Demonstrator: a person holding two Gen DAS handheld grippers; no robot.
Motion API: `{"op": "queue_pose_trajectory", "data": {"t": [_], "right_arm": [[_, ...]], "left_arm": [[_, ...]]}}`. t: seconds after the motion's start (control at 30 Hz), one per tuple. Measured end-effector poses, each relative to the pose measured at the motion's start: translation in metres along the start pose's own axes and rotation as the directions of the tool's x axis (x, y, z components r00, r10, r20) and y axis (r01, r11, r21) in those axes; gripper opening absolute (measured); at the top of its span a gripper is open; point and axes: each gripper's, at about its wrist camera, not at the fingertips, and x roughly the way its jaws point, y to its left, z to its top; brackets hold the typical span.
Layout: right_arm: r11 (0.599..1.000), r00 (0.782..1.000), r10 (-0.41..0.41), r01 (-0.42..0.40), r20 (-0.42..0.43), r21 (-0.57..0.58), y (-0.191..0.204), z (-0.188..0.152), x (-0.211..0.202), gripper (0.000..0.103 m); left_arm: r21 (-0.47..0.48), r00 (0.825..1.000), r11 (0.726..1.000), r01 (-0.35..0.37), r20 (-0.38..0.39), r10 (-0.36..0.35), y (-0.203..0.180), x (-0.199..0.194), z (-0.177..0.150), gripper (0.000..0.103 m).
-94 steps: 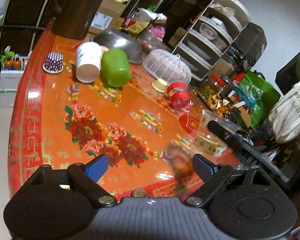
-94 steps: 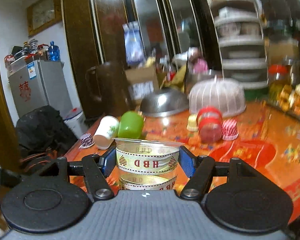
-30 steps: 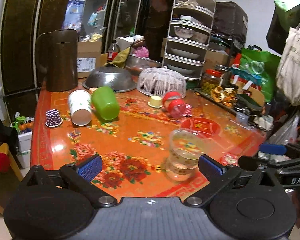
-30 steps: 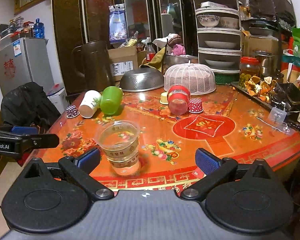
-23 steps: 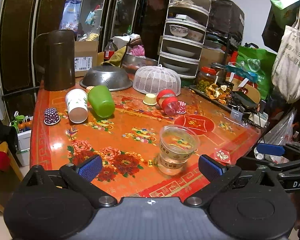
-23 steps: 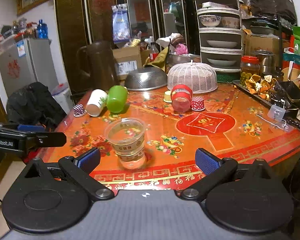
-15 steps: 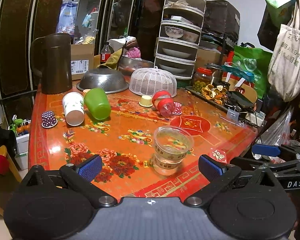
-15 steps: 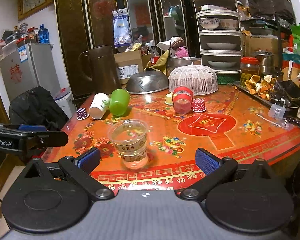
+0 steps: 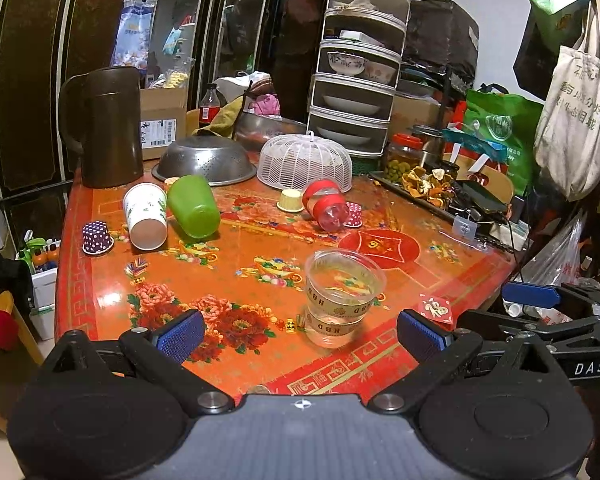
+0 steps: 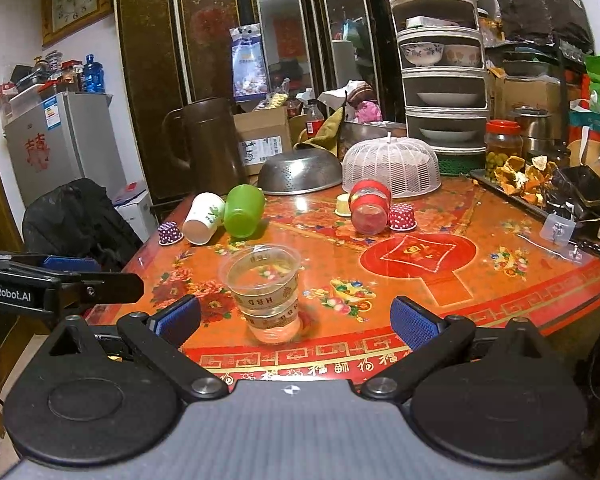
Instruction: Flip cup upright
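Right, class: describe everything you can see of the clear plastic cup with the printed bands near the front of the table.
The clear plastic cup with gold printed bands stands upright, mouth up, near the front edge of the glossy red floral table. It is thin, see-through and tapered, wider at its rolled rim than at its base. Two gold bands circle it, lettered HBD in red. It looks empty. Only the table touches it: both tools are open and clear of it.

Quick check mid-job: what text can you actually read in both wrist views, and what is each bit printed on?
"HBD": band on the clear cup.
"GenRobot.AI": side of the left claw.
"DAS": side of the right claw.
"福": red sticker at the table edge.
Cardboard box label, tote bag print: too blurred.
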Motion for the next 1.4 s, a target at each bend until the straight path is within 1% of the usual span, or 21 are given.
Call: {"op": "queue_pose_trajectory", "data": {"t": [1.4], "right_arm": [[1.000,0.999,0.027,-0.027,0.019,0.000,0.0026,-0.0001,-0.0014,0.102]], "left_arm": [[-0.010,1.000,1.000,-0.005,0.015,0.005,0.0027,-0.0027,0.0012,0.103]]}}
